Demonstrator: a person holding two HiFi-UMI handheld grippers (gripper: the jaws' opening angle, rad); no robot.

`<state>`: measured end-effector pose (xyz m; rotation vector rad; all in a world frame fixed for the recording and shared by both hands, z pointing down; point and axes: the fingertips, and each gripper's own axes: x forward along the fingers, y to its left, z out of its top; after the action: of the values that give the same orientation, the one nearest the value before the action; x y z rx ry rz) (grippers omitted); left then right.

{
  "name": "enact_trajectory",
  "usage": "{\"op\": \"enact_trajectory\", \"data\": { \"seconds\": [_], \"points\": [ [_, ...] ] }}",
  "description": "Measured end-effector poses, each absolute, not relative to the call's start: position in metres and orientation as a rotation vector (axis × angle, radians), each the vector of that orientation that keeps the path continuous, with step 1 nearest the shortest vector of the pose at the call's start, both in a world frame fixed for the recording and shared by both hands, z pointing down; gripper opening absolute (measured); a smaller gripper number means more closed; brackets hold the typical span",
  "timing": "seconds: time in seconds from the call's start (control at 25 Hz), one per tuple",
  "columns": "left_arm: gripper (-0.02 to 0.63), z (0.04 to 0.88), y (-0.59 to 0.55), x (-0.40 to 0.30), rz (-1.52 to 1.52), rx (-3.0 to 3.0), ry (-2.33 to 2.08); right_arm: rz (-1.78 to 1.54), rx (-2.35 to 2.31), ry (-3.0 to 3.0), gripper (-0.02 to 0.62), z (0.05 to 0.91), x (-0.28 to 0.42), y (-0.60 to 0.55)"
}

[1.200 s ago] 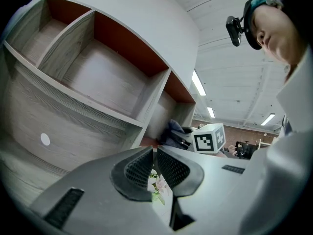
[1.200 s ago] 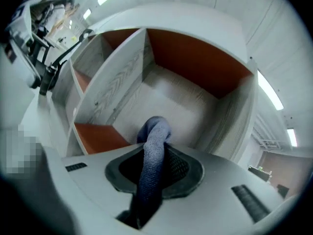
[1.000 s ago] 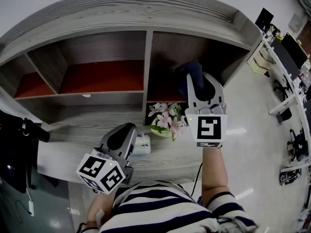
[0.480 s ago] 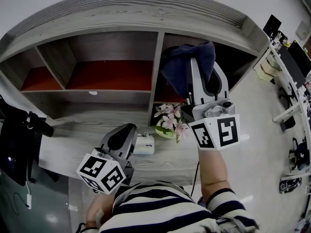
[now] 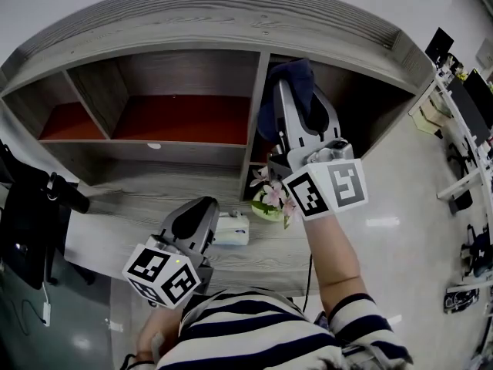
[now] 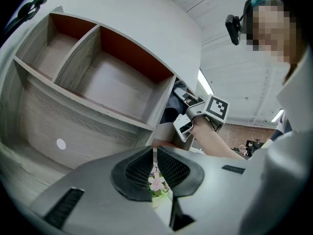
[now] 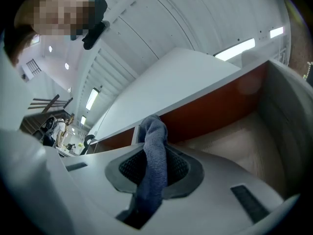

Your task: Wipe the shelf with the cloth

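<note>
A grey wooden shelf unit (image 5: 231,18) with red back panels fills the head view. Its right compartment (image 5: 362,99) holds my right gripper (image 5: 291,75), raised near the top of the divider (image 5: 258,106). That gripper is shut on a dark blue cloth (image 5: 286,79), which hangs between the jaws in the right gripper view (image 7: 154,165). The cloth hides part of the compartment's back. My left gripper (image 5: 189,222) hovers low over the lower shelf board (image 5: 123,206), shut and holding nothing; its jaws meet in the left gripper view (image 6: 154,173).
A small pot of pink flowers (image 5: 271,195) stands on the lower board beneath the right gripper. A white box (image 5: 231,228) lies beside the left gripper. Two more compartments (image 5: 177,99) open to the left. Desks and dark equipment (image 5: 470,91) line the right edge.
My right gripper swung left with the cloth, from the middle of the right compartment toward the divider and upper corner. The left gripper stayed put.
</note>
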<state>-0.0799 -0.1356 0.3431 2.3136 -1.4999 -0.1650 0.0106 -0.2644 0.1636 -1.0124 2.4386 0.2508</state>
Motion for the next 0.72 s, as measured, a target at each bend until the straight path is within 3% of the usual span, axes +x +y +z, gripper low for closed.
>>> {"op": "enact_trajectory", "data": {
  "seconds": [0.72],
  "points": [
    [0.038, 0.348, -0.136, -0.081, -0.162, 2.303, -1.497, -0.185, -1.092, 2.672, 0.08, 0.228, -0.009, -0.306]
  ]
}}
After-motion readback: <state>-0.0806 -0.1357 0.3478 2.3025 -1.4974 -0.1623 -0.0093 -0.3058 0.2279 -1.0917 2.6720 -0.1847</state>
